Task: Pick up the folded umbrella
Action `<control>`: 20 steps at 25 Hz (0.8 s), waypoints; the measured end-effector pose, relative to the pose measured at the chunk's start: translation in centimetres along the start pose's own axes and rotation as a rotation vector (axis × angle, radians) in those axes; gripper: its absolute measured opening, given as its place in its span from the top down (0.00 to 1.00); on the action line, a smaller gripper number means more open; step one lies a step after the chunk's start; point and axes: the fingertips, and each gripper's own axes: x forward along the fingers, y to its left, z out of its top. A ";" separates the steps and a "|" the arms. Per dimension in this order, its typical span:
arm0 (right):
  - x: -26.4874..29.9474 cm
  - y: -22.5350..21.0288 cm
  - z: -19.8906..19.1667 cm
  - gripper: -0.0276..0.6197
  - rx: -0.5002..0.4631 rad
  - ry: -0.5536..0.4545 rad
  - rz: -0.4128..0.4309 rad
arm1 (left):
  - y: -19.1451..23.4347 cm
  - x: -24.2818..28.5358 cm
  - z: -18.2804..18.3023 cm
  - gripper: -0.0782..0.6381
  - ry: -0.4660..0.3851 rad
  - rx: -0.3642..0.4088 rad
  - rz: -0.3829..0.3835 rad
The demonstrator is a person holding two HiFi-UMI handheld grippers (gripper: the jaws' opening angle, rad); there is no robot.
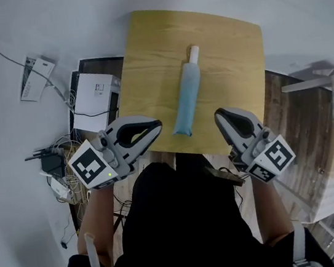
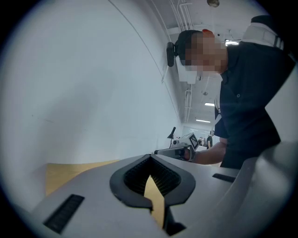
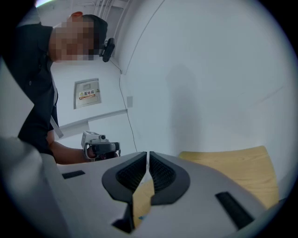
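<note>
The folded umbrella (image 1: pixel 187 92), pale blue with a white handle at its far end, lies lengthwise in the middle of the small wooden table (image 1: pixel 228 46). My left gripper (image 1: pixel 155 126) hovers at the table's near edge, left of the umbrella's near end, jaws shut and empty. At the near edge to the umbrella's right, my right gripper (image 1: pixel 219 115) is also shut and empty. Neither touches the umbrella. In the left gripper view the closed tips (image 2: pixel 150 158) point across the table toward the right gripper (image 2: pixel 179 151). The right gripper view shows its closed tips (image 3: pixel 148 153) and the left gripper (image 3: pixel 100 146) beyond.
A white box (image 1: pixel 94 92) and a tangle of cables (image 1: pixel 56 162) lie on the floor left of the table. A wooden cabinet (image 1: pixel 317 138) stands close on the right. A white wall runs behind the table's far edge.
</note>
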 end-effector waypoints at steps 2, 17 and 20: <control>0.6 -1.0 -0.3 0.92 0.031 0.013 0.009 | 0.8 0.6 -0.2 0.87 0.034 0.001 0.012; 6.1 -5.5 -7.6 0.66 0.254 0.205 -0.201 | 7.9 3.1 -6.0 0.87 0.099 -0.171 -0.158; 7.4 -6.2 -9.7 0.58 0.314 0.247 -0.280 | 8.5 3.3 -7.6 0.87 0.117 -0.190 -0.237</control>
